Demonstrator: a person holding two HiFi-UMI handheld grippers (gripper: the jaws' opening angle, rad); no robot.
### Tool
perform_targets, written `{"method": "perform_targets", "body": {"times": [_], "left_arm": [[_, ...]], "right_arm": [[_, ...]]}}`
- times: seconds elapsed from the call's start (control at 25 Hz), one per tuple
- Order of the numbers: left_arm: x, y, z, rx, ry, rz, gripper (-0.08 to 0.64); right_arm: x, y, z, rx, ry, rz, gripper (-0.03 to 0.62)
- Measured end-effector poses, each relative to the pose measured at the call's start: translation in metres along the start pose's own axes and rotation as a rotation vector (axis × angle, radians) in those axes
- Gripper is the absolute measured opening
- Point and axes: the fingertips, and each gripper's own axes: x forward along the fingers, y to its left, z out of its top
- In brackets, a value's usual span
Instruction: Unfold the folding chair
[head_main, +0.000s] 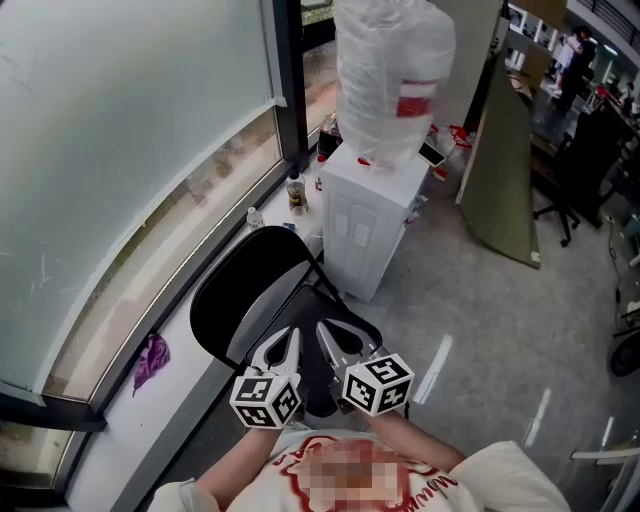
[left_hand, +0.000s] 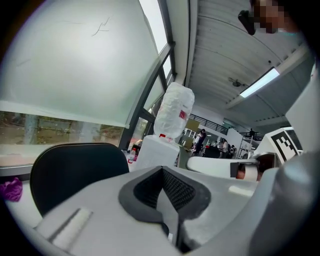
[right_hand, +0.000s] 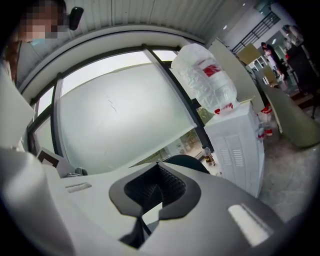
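The black folding chair (head_main: 245, 290) stands by the window ledge, its round backrest toward the glass and its seat (head_main: 345, 322) partly hidden under my grippers. My left gripper (head_main: 292, 333) and right gripper (head_main: 324, 327) hover side by side just above the seat, both shut with nothing between their jaws. In the left gripper view the backrest (left_hand: 75, 170) fills the lower left beyond the left gripper (left_hand: 162, 172). In the right gripper view only the top of the backrest (right_hand: 187, 161) peeks over the right gripper (right_hand: 157, 167).
A white water dispenser (head_main: 365, 215) with a plastic-wrapped bottle (head_main: 390, 70) stands right behind the chair. Small bottles (head_main: 296, 192) and a purple cloth (head_main: 150, 360) lie on the ledge. A green board (head_main: 505, 170) and an office chair (head_main: 565, 200) stand at the right.
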Motion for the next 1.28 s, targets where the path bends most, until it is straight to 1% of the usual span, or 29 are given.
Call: {"method": "perform_targets", "body": {"times": [0.2, 0.32, 0.44, 0.6, 0.72, 0.84, 1.0, 1.08, 1.16, 1.28], "left_arm": [[-0.001, -0.032, 0.009, 0.046, -0.04, -0.028, 0.007], [-0.004, -0.058, 0.008, 0.036, -0.074, -0.027, 0.007], [-0.01, -0.086, -0.003, 0.023, -0.098, -0.004, 0.008], [-0.022, -0.119, -0.029, 0.022, -0.085, 0.033, 0.008], [-0.029, -0.133, -0.04, 0.034, -0.062, 0.037, 0.008], [-0.03, -0.143, -0.04, 0.035, -0.059, 0.024, 0.008], [-0.026, -0.155, -0.03, 0.021, -0.093, -0.021, 0.008], [-0.033, -0.16, -0.028, 0.0, -0.103, -0.05, 0.008], [-0.052, -0.16, -0.028, -0.014, -0.101, -0.067, 0.008], [-0.094, -0.149, -0.029, 0.013, -0.097, -0.066, 0.007]], "right_arm": [[-0.017, 0.005, 0.018, -0.067, -0.029, 0.043, 0.021], [-0.042, 0.007, 0.022, -0.122, -0.029, 0.068, 0.023], [-0.074, 0.005, 0.02, -0.156, -0.02, 0.088, 0.021], [-0.113, -0.004, 0.008, -0.13, 0.005, 0.116, 0.023], [-0.127, -0.012, -0.001, -0.101, 0.021, 0.119, 0.023], [-0.138, -0.017, -0.001, -0.093, 0.015, 0.105, 0.021], [-0.148, -0.017, 0.009, -0.116, -0.012, 0.082, 0.021], [-0.156, -0.013, 0.006, -0.115, -0.007, 0.08, 0.022], [-0.165, -0.004, -0.003, -0.108, 0.012, 0.076, 0.021], [-0.173, 0.025, -0.018, -0.109, 0.024, 0.076, 0.023]]}}
